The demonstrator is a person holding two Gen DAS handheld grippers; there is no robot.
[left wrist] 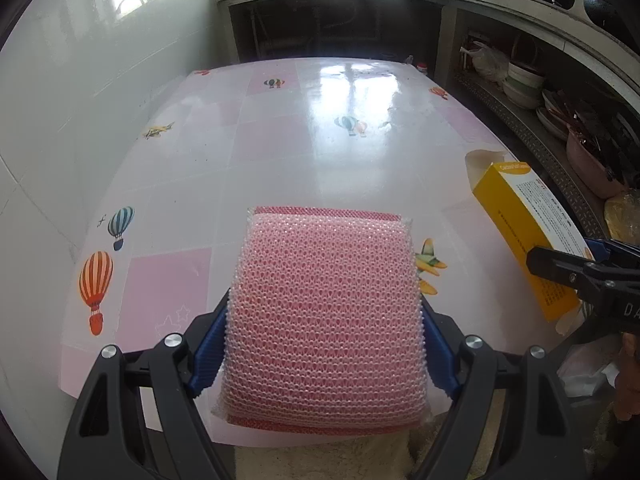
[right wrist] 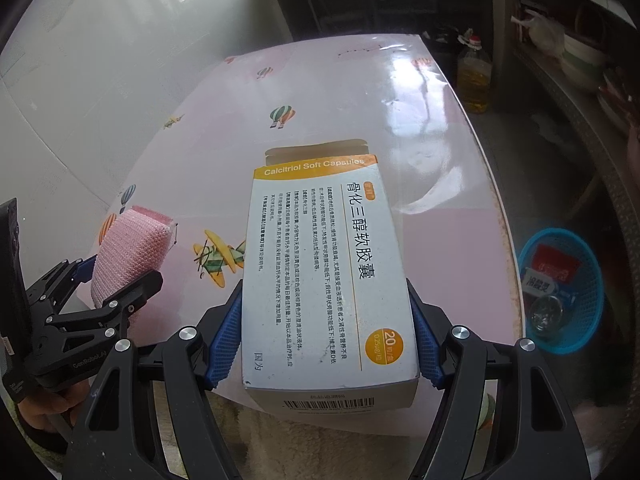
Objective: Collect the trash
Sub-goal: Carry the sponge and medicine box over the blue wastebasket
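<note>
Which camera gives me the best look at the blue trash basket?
Right wrist view: the blue basket sits on the floor beside the table, its rim and wrappers inside visible. The left wrist view doesn't show it at all.

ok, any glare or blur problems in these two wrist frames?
Left wrist view: window glare washes out the far middle of the glossy pink balloon-print tablecloth; the pink mesh scouring sponge is sharp. Right wrist view: glare along the tablecloth's far right side, the white and yellow capsule carton has readable print, the blue plastic basket at the edge is soft. Both show strong fisheye bending and dark corners.
</note>
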